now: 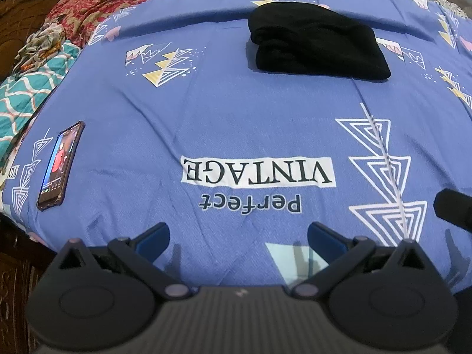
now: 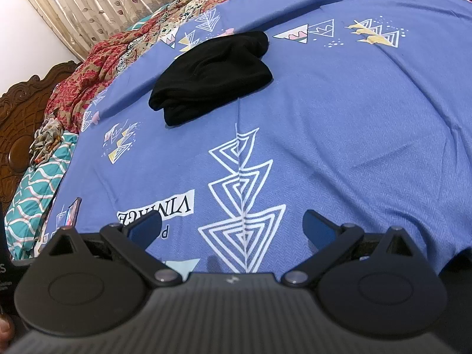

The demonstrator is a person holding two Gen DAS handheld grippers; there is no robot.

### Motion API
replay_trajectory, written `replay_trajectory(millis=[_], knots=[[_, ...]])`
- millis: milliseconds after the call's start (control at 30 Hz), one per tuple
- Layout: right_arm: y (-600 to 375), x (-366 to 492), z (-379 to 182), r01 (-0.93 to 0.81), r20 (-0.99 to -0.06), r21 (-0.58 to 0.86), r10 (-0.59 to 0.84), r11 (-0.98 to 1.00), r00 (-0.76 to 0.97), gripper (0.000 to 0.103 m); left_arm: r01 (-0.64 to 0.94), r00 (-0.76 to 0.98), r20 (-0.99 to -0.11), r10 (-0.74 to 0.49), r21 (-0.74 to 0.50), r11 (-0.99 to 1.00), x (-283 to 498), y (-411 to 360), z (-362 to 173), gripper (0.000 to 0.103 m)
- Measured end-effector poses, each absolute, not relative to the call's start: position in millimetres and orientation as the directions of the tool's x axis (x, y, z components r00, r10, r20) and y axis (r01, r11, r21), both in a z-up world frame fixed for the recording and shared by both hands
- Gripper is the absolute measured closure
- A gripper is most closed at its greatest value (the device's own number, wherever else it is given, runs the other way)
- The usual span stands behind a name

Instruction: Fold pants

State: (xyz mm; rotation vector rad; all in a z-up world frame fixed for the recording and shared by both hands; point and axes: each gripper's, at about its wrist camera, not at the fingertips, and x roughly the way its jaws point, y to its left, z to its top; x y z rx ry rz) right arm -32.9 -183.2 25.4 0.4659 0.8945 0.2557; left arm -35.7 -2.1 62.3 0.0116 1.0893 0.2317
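On blue bedspread (image 1: 236,124), folded black pants (image 1: 317,42).

A bed (image 1: 236,124) under a blue patterned sheet fills the room. At nine o'clock stands its carved dark wooden headboard (image 2: 20,124); toward eleven hangs a beige leaf-print curtain (image 2: 112,3) beside a pale wall (image 2: 23,29).
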Motion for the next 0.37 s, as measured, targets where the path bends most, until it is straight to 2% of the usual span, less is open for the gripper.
replay_trajectory(millis=[367], knots=[[-181.9,-33.7,26.1,-0.024,-0.684,0.488,0.399,0.873,0.611,0.000,-0.151,0.447,-0.878,0.172,0.115,0.982,-36.9,-5.9,62.0,0.000]])
